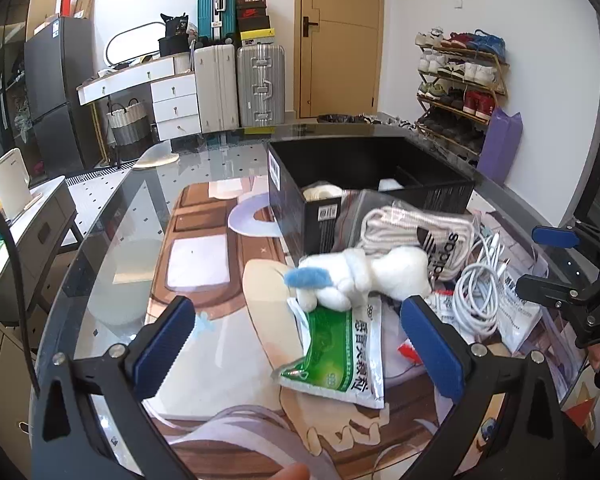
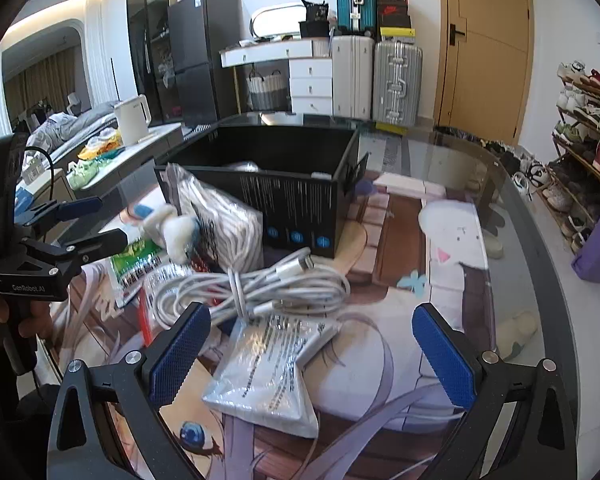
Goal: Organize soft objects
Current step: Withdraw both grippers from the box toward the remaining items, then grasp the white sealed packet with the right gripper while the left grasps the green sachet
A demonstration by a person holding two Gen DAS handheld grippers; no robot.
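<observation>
— While both sets of my fingers hang over the glass bench [image 1: 112, 280], what do you want to know first?

— How do the left fingers stand?

— My left fingers [image 1: 300, 344] are spread wide and hold nothing. Just ahead of them, between the two blue pads [image 1: 166, 346], lies a green and white sachet [image 1: 336, 356] flat on the bench. Beyond its far end sits the white plush toy [image 1: 364, 276], with a blue tuft pointing to my left; it rests on the sachet's far edge and leans against a clear bag of white laces [image 1: 412, 228].

— And the box?

— The black box [image 1: 296, 196] stands further ahead of the left fingers, open on top, touching the lace bag. I see something white inside, but cannot tell what.

— The right side?

— My right fingers [image 2: 312, 356] are spread wide too, empty. Between the pads [image 2: 446, 360], a silvery foil packet [image 2: 268, 376] with printed text lies flat on the bench. Just ahead of it is a coiled white cable [image 2: 260, 284], its loops partly resting on the packet's far end. The plush toy is off to my left from there, near the left fingers, well apart from the right ones.

— Anything else near?

— A person's hand [image 2: 4, 312] grips the left handle.
</observation>
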